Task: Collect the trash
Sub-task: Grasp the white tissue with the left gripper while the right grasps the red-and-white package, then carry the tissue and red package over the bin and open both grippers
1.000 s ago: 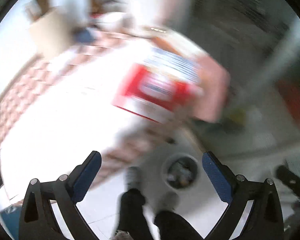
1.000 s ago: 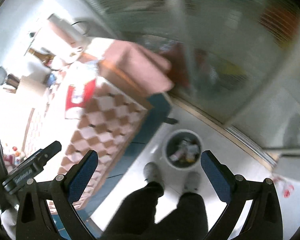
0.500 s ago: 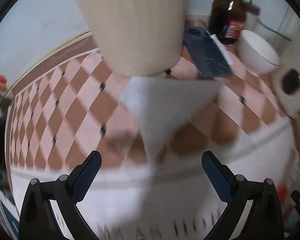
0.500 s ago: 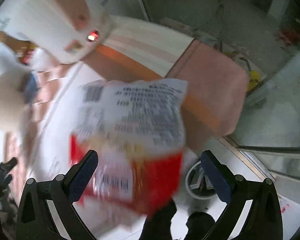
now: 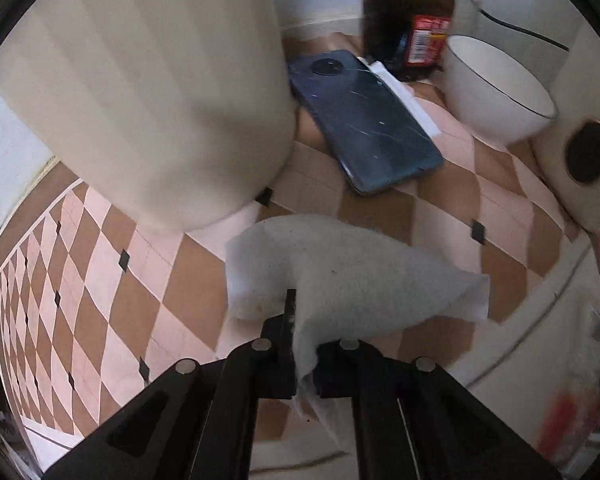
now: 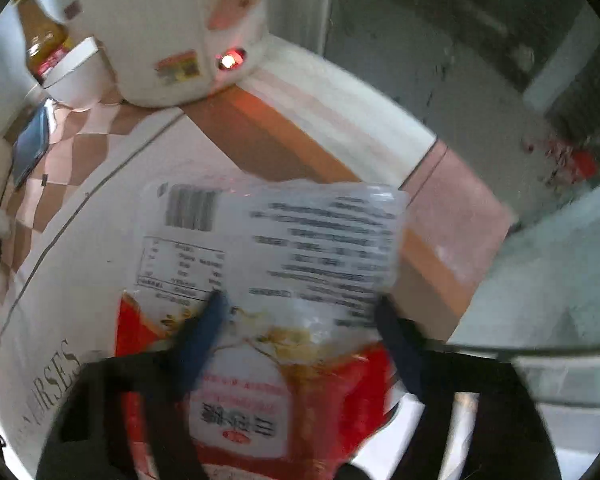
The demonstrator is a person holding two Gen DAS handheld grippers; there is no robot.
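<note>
Left gripper (image 5: 302, 344): my jaws are pinched nearly together on the near corner of a crumpled white paper napkin (image 5: 352, 280). I hold it by the corner so the rest can trail free.

Napkin: its body fans out toward 1 o'clock, low over the desk with the pink-and-brown diamond-patterned cloth (image 5: 100, 280). I cannot tell whether the far edge touches the cloth.

Right gripper (image 6: 300, 316): my jaws stand partway in, on either side of a red-and-white printed plastic food wrapper (image 6: 268, 280). The picture is blurred, so I cannot tell if the pads truly bite.

Wrapper: it lies flat, printed back up, barcode toward 11 o'clock, near the desk's edge. From this flat lie I judge a side pinch is the only way to lift it.

Non-trash kept clear: a dark blue smartphone (image 5: 364, 120) lies face down at 12 o'clock past the napkin, leaning on a white slip. A tall cream ribbed cylinder (image 5: 148, 92) stands at 11 o'clock.

Containers: a white ceramic bowl with a thin dark rim (image 5: 496, 92) sits at 1 o'clock, its inside hidden from me. A brown glass bottle with a red label (image 5: 408, 12) stands behind it, contents too dark to read. A white appliance with a glowing red light (image 6: 172, 28) sits at 11 o'clock from the right jaws.

Bin: none shows from either wrist, so both pieces are yet to be carried off.
</note>
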